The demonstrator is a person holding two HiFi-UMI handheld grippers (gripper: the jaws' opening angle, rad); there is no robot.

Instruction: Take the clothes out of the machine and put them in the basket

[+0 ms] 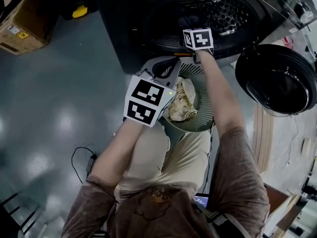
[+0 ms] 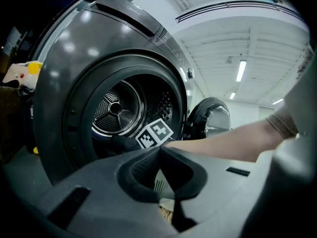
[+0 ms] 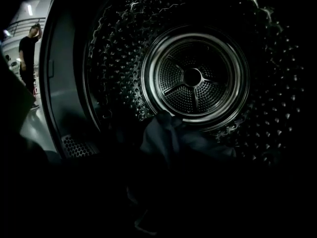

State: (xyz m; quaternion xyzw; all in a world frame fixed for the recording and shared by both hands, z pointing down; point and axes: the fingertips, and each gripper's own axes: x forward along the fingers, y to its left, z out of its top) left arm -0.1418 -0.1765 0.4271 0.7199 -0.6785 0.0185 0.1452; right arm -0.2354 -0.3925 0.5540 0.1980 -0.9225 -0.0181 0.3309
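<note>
The dark front-loading machine (image 1: 218, 14) stands open, its steel drum (image 3: 193, 78) lit at the back. A dark garment (image 3: 168, 133) lies heaped on the drum floor, right in front of my right gripper. That gripper's marker cube (image 1: 198, 38) is at the drum mouth; its jaws are lost in the dark. The grey basket (image 1: 200, 123) sits on the floor before the machine and holds cream clothes (image 1: 182, 103). My left gripper (image 1: 166, 68) hovers over the basket's near-left rim, its black pads (image 2: 143, 170) meeting at the tips with nothing between them.
The machine's round door (image 1: 277, 81) hangs open at the right. A cardboard box (image 1: 25, 24) and a yellow object (image 1: 79, 11) sit at the far left, and a black cable (image 1: 81, 157) lies on the floor. A person (image 3: 27, 58) stands far off.
</note>
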